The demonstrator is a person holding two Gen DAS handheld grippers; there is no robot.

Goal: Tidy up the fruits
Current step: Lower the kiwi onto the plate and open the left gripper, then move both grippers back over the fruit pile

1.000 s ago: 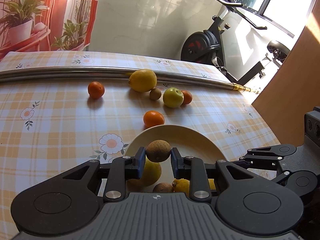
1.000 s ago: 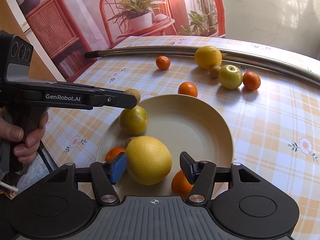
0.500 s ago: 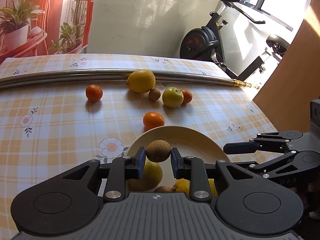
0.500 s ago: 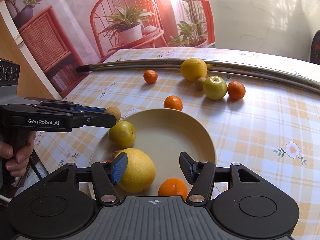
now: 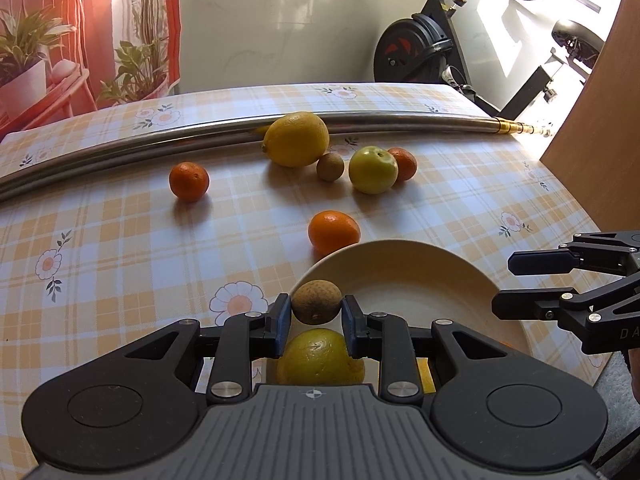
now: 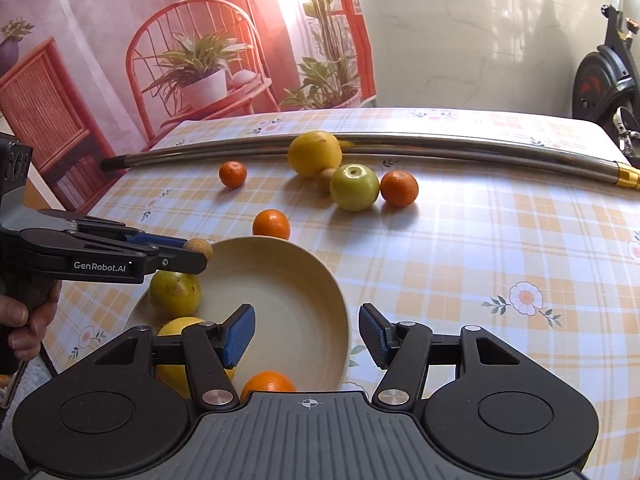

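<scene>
My left gripper (image 5: 315, 322) is shut on a small brown fruit (image 5: 316, 306) and holds it above the left rim of the cream plate (image 5: 420, 280). From the right wrist view, the left gripper (image 6: 200, 254) comes in from the left with the brown fruit (image 6: 199, 247) at its tip. In the plate (image 6: 288, 280) lie a greenish fruit (image 6: 175, 294), a big yellow citrus (image 6: 176, 326) and a tangerine (image 6: 267, 385). My right gripper (image 6: 307, 334) stands open over the plate's right rim, with nothing between its fingers.
Loose on the checked tablecloth are a large lemon (image 5: 296, 140), a small brown fruit (image 5: 330, 167), a green apple (image 5: 373, 170) and three tangerines (image 5: 405, 163) (image 5: 189, 181) (image 5: 334, 231). A metal pole (image 5: 160, 144) lies across the far side. The table edge (image 5: 576, 208) runs on the right.
The right gripper has slid to the right, off the big yellow citrus and over the bare plate. The left gripper has drifted a little towards the plate's left rim, still holding the brown fruit.
</scene>
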